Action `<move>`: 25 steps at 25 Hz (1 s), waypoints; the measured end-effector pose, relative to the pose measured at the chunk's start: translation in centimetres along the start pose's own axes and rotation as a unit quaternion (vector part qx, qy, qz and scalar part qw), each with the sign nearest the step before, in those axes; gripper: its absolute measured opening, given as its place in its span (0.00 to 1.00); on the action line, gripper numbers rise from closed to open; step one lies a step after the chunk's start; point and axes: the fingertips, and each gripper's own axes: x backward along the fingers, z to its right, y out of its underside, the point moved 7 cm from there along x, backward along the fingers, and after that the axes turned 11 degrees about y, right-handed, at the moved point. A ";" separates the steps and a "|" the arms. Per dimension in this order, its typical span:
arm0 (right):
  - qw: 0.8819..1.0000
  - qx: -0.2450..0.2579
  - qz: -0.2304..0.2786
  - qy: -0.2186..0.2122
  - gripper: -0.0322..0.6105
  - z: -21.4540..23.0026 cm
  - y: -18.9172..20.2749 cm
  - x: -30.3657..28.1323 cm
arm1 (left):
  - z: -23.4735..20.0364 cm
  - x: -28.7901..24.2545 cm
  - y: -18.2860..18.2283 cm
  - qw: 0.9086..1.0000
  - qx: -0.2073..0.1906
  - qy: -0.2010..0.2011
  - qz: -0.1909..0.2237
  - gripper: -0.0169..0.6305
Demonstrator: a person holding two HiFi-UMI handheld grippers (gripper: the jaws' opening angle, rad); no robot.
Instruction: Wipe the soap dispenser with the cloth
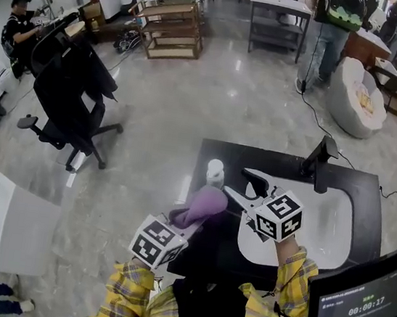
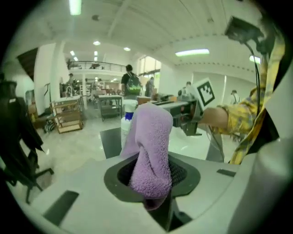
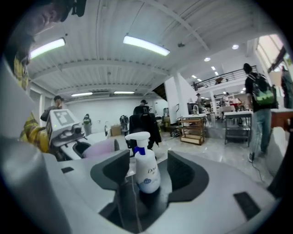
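Clamped between left gripper (image 1: 181,221) jaws was purple cloth (image 1: 207,203), beside soap dispenser (image 1: 215,172); right gripper (image 1: 244,185) jaws were held wide apart, aimed at it.

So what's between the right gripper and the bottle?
Nothing: in the right gripper view the bottle stands free, ahead of the open fingers of the right gripper.

soap dispenser (image 1: 215,172): white pump bottle, blue collar under a white nozzle head, printed label. stands upright near the far left corner of the black counter (image 1: 369,193).

cloth (image 1: 203,206): lilac terry, bunched into a thick fold. pinched between the closed jaws of the left gripper (image 2: 153,182), rising out of them just on the near side of the dispenser. contact between the two cannot be told.
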 end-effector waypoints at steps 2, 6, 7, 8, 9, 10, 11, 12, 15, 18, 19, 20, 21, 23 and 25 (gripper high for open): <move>0.999 0.041 -0.013 -0.031 0.44 -0.2 -0.4 -0.8 | -0.4 1.3 0.1 0.997 0.050 0.010 0.050 0.15; 0.992 0.092 -0.024 -0.081 0.44 -0.6 -1.2 -2.5 | -0.7 3.4 0.4 0.989 0.095 0.016 0.110 0.15; 0.990 0.104 -0.029 -0.094 0.44 -0.7 -1.3 -3.0 | -0.7 3.7 0.4 0.987 0.105 0.018 0.122 0.15; 0.987 0.116 -0.034 -0.106 0.44 -0.9 -1.4 -3.4 | -0.7 4.0 0.5 0.984 0.115 0.020 0.134 0.15; 0.985 0.125 -0.039 -0.116 0.44 -0.9 -1.4 -4.0 | -0.7 4.2 0.5 0.982 0.123 0.022 0.144 0.15; 0.982 0.132 -0.046 -0.125 0.44 -0.9 -1.3 -4.6 | -0.8 4.4 0.5 0.980 0.129 0.023 0.153 0.15; 0.980 0.139 -0.052 -0.134 0.44 -1.0 -1.1 -5.2 | -1.0 4.6 0.6 0.978 0.132 0.023 0.158 0.15; 0.977 0.143 -0.058 -0.145 0.44 -1.0 -1.0 -5.9 | -1.1 4.6 0.7 0.978 0.133 0.022 0.161 0.15; 0.969 0.150 -0.074 -0.181 0.44 -1.3 -0.4 -7.3 | -1.1 4.6 1.0 0.979 0.131 0.019 0.156 0.15; 0.958 0.164 -0.084 -0.218 0.44 -1.6 -0.1 -7.6 | -0.6 4.6 1.2 0.979 0.132 0.019 0.151 0.15; 0.956 0.166 -0.084 -0.228 0.44 -1.7 -0.3 -7.7 | -0.4 4.7 1.1 0.980 0.132 0.020 0.151 0.15; 0.953 0.168 -0.085 -0.236 0.44 -1.7 -0.4 -7.8 | -0.3 4.8 1.1 0.980 0.132 0.021 0.150 0.15; 0.951 0.171 -0.088 -0.243 0.44 -1.7 -0.6 -8.0 | -0.2 4.9 1.1 0.980 0.131 0.022 0.149 0.15; 0.945 0.177 -0.099 -0.258 0.44 -1.6 -0.9 -8.4 | -0.2 4.9 1.0 0.980 0.130 0.024 0.147 0.15; 0.939 0.174 -0.108 -0.277 0.44 -1.4 -0.9 -8.7 | -0.4 4.6 0.9 0.980 0.130 0.026 0.147 0.15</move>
